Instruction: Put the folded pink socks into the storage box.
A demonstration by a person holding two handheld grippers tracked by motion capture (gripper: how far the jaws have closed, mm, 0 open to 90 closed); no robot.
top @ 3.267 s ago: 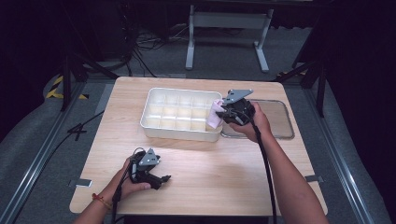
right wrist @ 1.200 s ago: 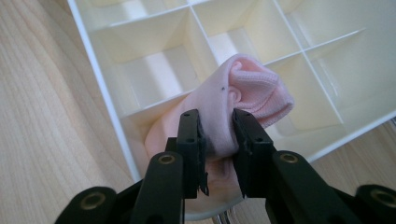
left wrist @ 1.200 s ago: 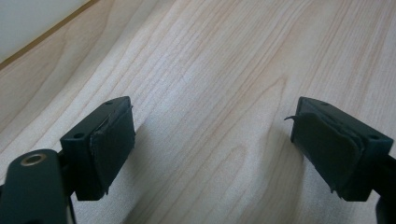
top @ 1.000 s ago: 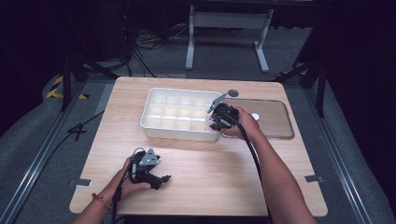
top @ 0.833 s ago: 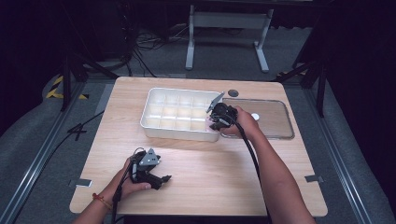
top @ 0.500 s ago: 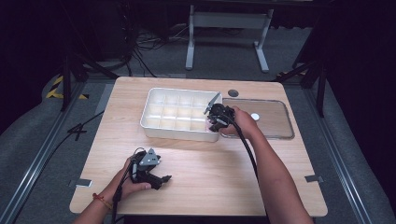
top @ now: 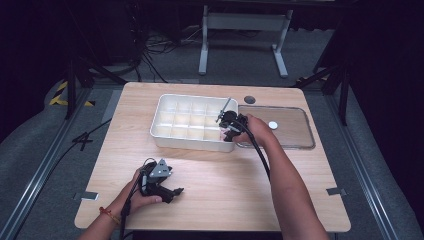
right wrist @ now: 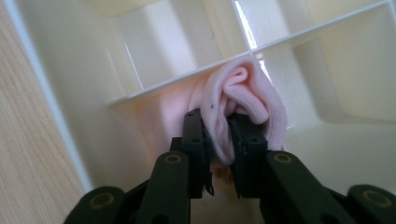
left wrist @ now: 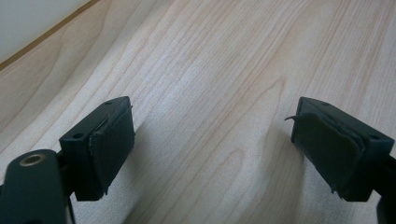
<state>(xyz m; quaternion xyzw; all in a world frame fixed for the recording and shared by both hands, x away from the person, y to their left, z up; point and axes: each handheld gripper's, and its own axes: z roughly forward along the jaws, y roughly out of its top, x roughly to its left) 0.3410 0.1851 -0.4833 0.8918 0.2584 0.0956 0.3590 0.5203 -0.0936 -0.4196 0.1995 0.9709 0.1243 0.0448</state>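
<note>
A white divided tray [top: 165, 107] stands on the wooden table, a little back of centre. My right gripper [top: 227, 131] reaches down into its front right compartment, shut on a bunched pink cloth [top: 225, 134]. In the right gripper view the cloth [right wrist: 250, 91] bulges up between the two black jaws of my right gripper [right wrist: 219, 119], against a white divider [right wrist: 154, 86]. My left gripper [top: 175, 192] rests on the table near the front left, open, with bare wood between the jaws of the left gripper [left wrist: 212, 135].
A clear flat lid [top: 295, 135] with a white knob [top: 272, 125] lies right of the tray. A small dark round hole [top: 249, 99] sits behind it. Bare wood spreads across the table's front and right.
My right gripper has carried the pink cloth leftward from the tray's right rim and down into the front right compartment. The left gripper has stayed put.
</note>
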